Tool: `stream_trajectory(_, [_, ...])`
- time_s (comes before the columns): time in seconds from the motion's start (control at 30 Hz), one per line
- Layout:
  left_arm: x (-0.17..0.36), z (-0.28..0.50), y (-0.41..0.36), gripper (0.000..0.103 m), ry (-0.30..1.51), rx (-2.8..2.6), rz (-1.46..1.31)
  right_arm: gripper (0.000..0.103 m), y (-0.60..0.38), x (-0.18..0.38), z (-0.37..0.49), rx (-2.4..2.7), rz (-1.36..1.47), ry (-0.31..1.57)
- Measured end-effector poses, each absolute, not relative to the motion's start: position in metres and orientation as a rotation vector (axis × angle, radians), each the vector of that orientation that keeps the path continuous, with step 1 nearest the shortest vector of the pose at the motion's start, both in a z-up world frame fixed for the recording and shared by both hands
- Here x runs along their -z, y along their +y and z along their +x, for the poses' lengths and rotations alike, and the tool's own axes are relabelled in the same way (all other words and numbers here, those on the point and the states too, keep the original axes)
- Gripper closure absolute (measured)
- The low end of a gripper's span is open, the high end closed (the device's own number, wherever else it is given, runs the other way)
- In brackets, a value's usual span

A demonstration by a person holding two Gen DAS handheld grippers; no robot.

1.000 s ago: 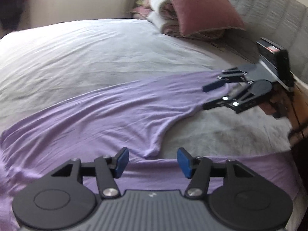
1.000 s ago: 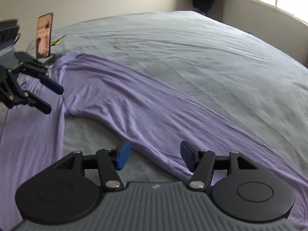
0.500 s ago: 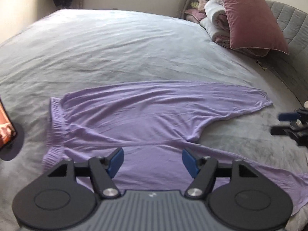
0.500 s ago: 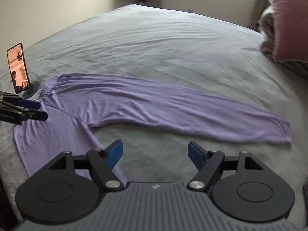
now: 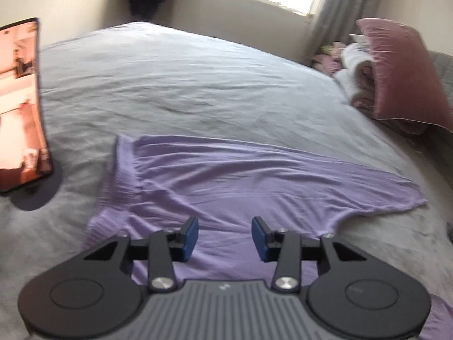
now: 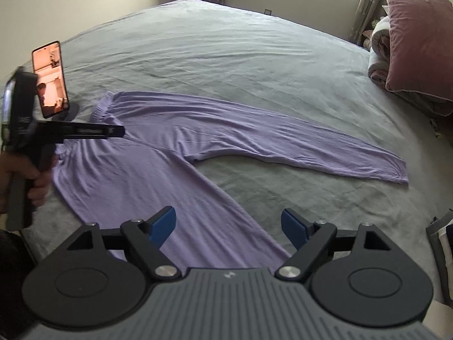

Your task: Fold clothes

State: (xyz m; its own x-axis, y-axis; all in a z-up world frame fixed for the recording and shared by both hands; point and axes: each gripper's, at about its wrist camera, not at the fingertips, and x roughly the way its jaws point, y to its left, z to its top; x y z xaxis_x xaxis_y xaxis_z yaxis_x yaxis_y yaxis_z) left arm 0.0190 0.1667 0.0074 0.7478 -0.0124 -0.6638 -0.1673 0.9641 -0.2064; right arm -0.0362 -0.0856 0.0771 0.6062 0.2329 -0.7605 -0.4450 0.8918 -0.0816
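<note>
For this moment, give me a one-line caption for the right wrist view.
Lilac trousers lie spread on the grey bed, the right claw opening above one leg, empty, the left claw over the waistband.

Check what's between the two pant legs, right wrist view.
Only bare grey bedsheet fills the wedge between the far leg and the near leg of the purple pants, shown in the right wrist view.

Soft matt lilac cloth trousers [image 6: 158, 153] lie on a faintly wrinkled grey bedsheet [image 6: 226, 56] beside a velvety pillow [image 6: 419, 39].
</note>
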Motion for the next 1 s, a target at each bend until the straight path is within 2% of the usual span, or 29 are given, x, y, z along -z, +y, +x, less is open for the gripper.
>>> stream_trajectory(0.13, [0.001,0.022,0.177,0.061,0.755,-0.148,-0.325,0.009,-0.063,-0.087,-0.039,-0.405,-0.314,0.820])
stream_trajectory(0.23, [0.002,0.019,0.183,0.067,0.752,-0.151,-0.385,0.007,-0.049,-0.092,-0.038,-0.419,-0.348,0.782])
stream_trajectory(0.3, [0.001,0.018,0.186,0.068,0.739,-0.154,-0.394,0.004,-0.042,-0.092,-0.036,-0.429,-0.352,0.754])
stream_trajectory(0.5, [0.002,0.025,0.200,0.073,0.729,-0.187,-0.383,0.004,-0.021,-0.069,-0.008,-0.484,-0.331,0.755])
stream_trajectory(0.57, [0.006,0.030,0.210,0.077,0.737,-0.180,-0.400,0.004,-0.013,-0.057,0.007,-0.489,-0.331,0.767])
stream_trajectory(0.63, [0.011,0.033,0.222,0.085,0.736,-0.153,-0.430,0.004,-0.005,-0.049,0.021,-0.494,-0.327,0.770])
stream_trajectory(0.73, [0.019,0.035,0.237,0.089,0.730,-0.144,-0.454,0.004,0.004,-0.042,0.041,-0.519,-0.284,0.757])
stream_trajectory(0.87, [0.026,0.035,0.250,0.098,0.729,-0.184,-0.462,0.019,0.017,-0.034,0.068,-0.554,-0.227,0.739])
stream_trajectory(1.0, [0.019,0.027,0.251,0.100,0.725,-0.255,-0.458,0.019,0.035,-0.021,0.095,-0.576,-0.250,0.725])
